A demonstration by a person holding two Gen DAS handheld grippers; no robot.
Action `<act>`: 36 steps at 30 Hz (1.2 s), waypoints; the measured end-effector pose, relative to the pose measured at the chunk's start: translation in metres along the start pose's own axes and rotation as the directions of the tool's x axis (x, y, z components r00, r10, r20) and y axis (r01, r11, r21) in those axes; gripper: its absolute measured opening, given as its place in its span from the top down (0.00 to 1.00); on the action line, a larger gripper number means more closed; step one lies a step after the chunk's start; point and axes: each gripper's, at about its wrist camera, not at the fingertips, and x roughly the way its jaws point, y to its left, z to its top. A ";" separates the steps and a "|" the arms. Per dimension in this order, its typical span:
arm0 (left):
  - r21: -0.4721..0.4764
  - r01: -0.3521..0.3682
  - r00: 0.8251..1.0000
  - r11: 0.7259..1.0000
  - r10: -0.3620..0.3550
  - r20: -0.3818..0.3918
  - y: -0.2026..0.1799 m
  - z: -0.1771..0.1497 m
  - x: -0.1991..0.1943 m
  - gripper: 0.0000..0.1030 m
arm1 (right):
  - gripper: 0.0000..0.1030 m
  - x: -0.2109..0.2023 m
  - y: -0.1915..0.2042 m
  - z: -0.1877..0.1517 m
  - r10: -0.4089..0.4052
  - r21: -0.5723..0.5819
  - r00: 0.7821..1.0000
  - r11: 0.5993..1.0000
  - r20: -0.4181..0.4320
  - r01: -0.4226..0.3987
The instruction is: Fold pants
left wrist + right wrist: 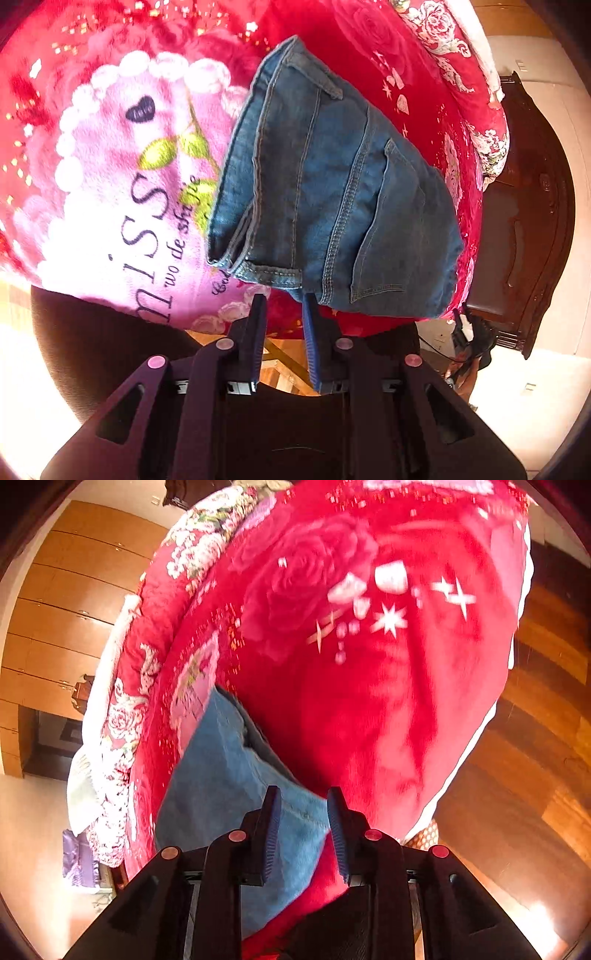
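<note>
Blue jeans (325, 184) lie folded into a compact bundle on a red and pink plush blanket (110, 166), waistband side away from me and a back pocket facing up. My left gripper (284, 299) hovers at the bundle's near edge. Its jaws are a narrow gap apart with nothing between them, and the blue-padded fingertip (309, 306) is right at the denim hem. In the right wrist view the jeans (229, 775) appear blurred below my right gripper (303, 794). That gripper stands open over the bundle's edge and the red blanket (369, 683), gripping nothing.
The blanket covers a bed whose edge drops off just below both grippers. Dark wooden furniture (524, 221) stands beside the bed. A wooden floor (535, 757) and light wooden wardrobe doors (66, 609) surround it. A black object with cables (472, 339) sits near the furniture.
</note>
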 end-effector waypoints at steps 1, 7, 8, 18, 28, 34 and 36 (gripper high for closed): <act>0.005 -0.009 1.000 1.000 0.009 0.025 0.001 0.008 -0.008 0.83 | 0.67 0.001 0.009 0.007 0.003 -0.033 1.000 0.999 0.002 -0.003; -0.145 0.042 0.996 0.989 -0.030 0.087 -0.001 0.077 0.011 0.55 | 0.57 0.069 0.101 0.032 0.000 -0.281 0.995 0.959 -0.101 -0.028; -0.157 0.042 0.997 0.987 -0.030 0.077 -0.004 0.084 0.018 0.55 | 0.58 0.084 0.112 0.036 -0.044 -0.316 0.995 0.949 -0.090 0.013; -0.093 -0.108 0.985 0.990 0.119 0.122 -0.020 0.088 0.040 0.56 | 0.85 0.157 0.124 0.051 -0.285 -0.456 0.955 0.863 -0.084 0.217; -0.136 0.024 0.990 0.990 -0.004 0.144 0.015 0.072 -0.010 0.60 | 0.62 0.084 0.085 0.054 -0.080 -0.263 0.994 0.963 -0.070 0.059; -0.100 0.059 0.988 0.993 -0.044 0.145 0.007 0.065 -0.017 0.60 | 0.53 0.027 0.020 0.025 -0.041 -0.078 0.999 0.996 -0.002 0.041; -0.002 0.028 0.994 1.000 -0.027 0.106 -0.026 0.067 -0.006 0.54 | 0.50 0.020 -0.001 0.015 -0.003 0.008 1.000 1.000 0.001 0.003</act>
